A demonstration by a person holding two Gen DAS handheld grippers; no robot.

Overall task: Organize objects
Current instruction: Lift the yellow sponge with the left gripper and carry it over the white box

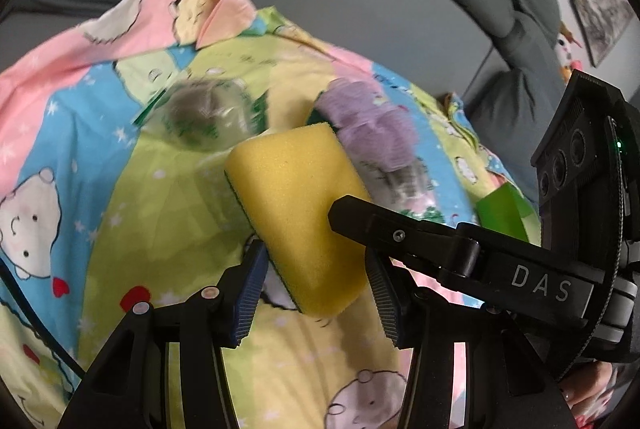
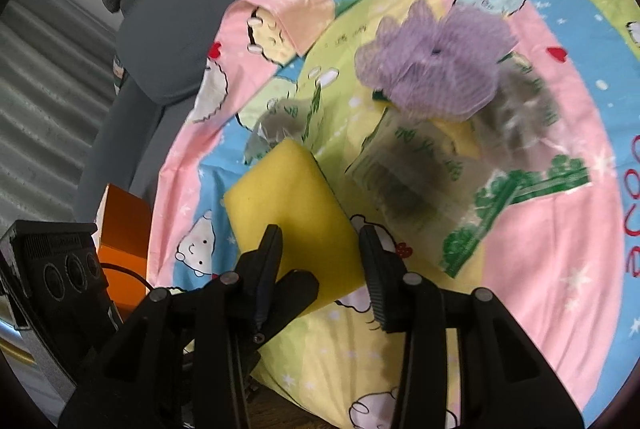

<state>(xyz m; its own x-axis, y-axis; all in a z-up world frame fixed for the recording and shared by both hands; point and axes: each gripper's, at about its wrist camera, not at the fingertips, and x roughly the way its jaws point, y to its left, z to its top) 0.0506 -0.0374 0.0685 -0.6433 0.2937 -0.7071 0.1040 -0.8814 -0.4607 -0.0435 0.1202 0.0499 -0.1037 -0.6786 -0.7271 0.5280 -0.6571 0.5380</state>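
1. We see a yellow sponge (image 1: 296,213) with a dark green scouring face, lifted above a cartoon-print cloth (image 1: 100,133) of pink, blue and yellow-green panels
2. The left gripper (image 1: 316,283) has its jaws drawn narrow on the sponge's near end, both ribbed pads against its sides
3. The right gripper (image 2: 318,269) straddles the same sponge (image 2: 288,205) from the other side; one finger overlaps the yellow face, the other stands just beside the sponge's edge, and we cannot tell whether its pads press
4. In the left wrist view, a finger of the right gripper (image 1: 400,233) crosses the sponge's right edge
5. On the cloth beyond the sponge lie a purple mesh puff (image 2: 436,69) and clear green-printed packets (image 2: 416,173) with dark scourers inside; the puff overlaps one packet
6. An orange box (image 2: 124,229) sits beside the cloth's left border, and grey cushions (image 2: 192,9) lie behind
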